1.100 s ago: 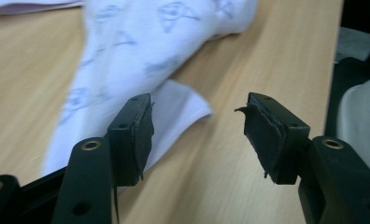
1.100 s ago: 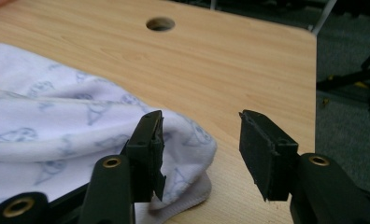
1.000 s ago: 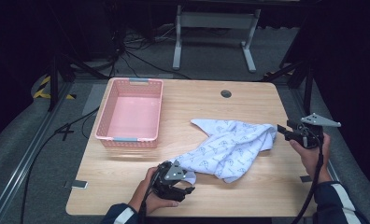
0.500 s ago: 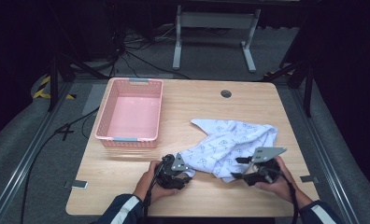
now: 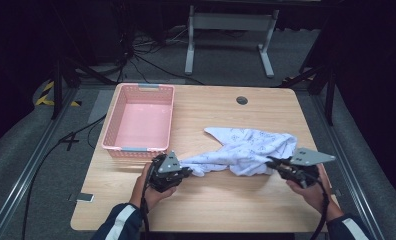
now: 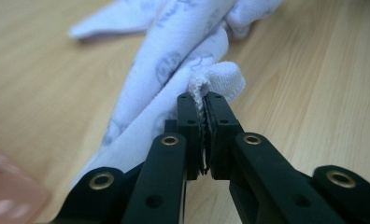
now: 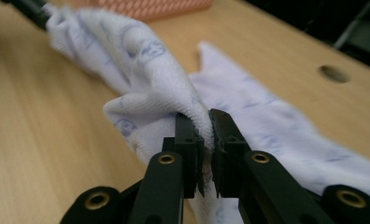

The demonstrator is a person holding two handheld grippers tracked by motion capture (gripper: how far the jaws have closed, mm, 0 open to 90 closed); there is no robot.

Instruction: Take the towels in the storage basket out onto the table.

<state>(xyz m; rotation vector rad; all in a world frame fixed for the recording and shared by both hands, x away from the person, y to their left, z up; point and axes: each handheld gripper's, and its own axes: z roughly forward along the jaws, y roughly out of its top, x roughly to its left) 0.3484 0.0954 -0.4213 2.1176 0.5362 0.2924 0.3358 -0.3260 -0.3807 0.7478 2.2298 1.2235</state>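
With both sets of jaws having just closed, the left hand-held gripper [image 5: 185, 171] pinches one end of the white printed cloth [image 5: 246, 150] and the right hand-held gripper [image 5: 273, 163] pinches a fold at the other end. Cloth lies bunched on the table [image 5: 221, 205], right of centre, toward the near edge. Pink basket [image 5: 140, 122] sits at the left edge, apart from the cloth.

No readable text, label or number anywhere.
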